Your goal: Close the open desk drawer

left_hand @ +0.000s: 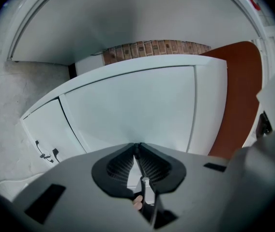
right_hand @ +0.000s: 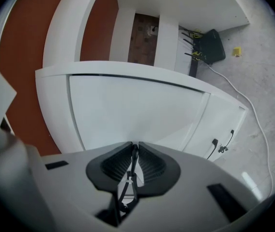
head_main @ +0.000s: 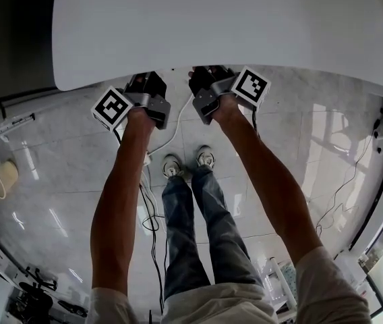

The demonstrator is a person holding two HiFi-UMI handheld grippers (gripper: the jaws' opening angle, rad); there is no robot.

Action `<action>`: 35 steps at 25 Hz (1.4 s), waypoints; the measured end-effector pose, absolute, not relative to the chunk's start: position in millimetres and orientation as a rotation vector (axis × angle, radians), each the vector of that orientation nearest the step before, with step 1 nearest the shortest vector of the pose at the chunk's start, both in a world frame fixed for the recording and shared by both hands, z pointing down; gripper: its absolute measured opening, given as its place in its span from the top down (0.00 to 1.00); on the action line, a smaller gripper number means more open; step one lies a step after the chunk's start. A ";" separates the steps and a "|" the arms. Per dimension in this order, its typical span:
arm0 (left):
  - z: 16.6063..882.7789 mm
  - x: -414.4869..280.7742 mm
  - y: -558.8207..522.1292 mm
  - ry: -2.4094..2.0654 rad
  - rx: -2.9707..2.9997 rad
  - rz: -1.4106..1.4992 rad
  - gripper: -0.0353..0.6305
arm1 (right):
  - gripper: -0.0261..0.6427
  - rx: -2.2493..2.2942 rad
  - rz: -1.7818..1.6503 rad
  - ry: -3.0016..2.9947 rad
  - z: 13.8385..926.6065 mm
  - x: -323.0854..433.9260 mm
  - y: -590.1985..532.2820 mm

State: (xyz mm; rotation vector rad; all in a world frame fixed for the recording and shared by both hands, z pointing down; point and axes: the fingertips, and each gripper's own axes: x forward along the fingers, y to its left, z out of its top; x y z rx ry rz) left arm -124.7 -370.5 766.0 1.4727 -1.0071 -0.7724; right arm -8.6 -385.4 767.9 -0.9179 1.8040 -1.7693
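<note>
The white desk top (head_main: 218, 25) fills the upper head view. My left gripper (head_main: 148, 85) and right gripper (head_main: 205, 79) reach side by side under its front edge, where their tips are hidden. In the left gripper view the white drawer front (left_hand: 137, 105) stands close ahead, with my left gripper (left_hand: 136, 145) right at it. The right gripper view shows the same drawer front (right_hand: 137, 110) just beyond my right gripper (right_hand: 133, 147). Both pairs of jaws meet at the tips with nothing between them. Whether the drawer front is flush with the desk cannot be told.
A panel with a key and small handle sits beside the drawer (left_hand: 45, 151) (right_hand: 221, 144). A red-brown panel (left_hand: 244, 91) stands at the drawer's other side. Cables (head_main: 152, 214) trail over the marble floor by the person's feet (head_main: 188, 162). A black box (right_hand: 210, 46) lies under the desk.
</note>
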 end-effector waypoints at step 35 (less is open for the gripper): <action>698.1 -82.1 -257.4 -1.355 2.314 0.278 0.93 | 0.93 -1.523 -0.675 3.152 710.1 -4.4 -258.1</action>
